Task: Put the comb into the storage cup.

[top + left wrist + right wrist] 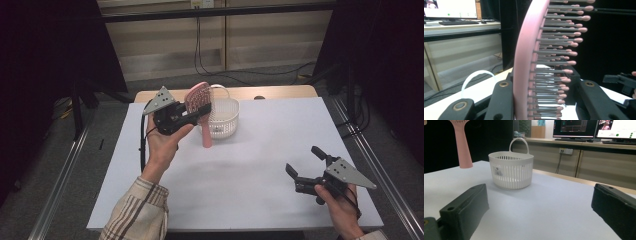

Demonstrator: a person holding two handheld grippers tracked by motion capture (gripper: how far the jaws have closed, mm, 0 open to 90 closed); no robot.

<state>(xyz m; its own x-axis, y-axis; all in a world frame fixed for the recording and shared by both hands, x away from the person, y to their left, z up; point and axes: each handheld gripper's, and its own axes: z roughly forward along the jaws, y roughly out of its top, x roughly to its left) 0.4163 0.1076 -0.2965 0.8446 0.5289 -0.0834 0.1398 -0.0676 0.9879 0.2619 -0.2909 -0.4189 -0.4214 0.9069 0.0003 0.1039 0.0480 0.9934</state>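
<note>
In the high view we see our left gripper (192, 114) clamped on the head of the pink hairbrush (199, 102), held in the air just above centre of the frame, bristle head up and handle hanging down, so its long axis runs near vertical. The white basket (225, 120) sits on the table (250, 165) just to the right of the brush, which overlaps its rim. We judge the coming move a short carry rightward, then a lowering. Our right gripper (304, 165), jaws spread wide and empty, rests at lower right, well apart from the basket.
</note>
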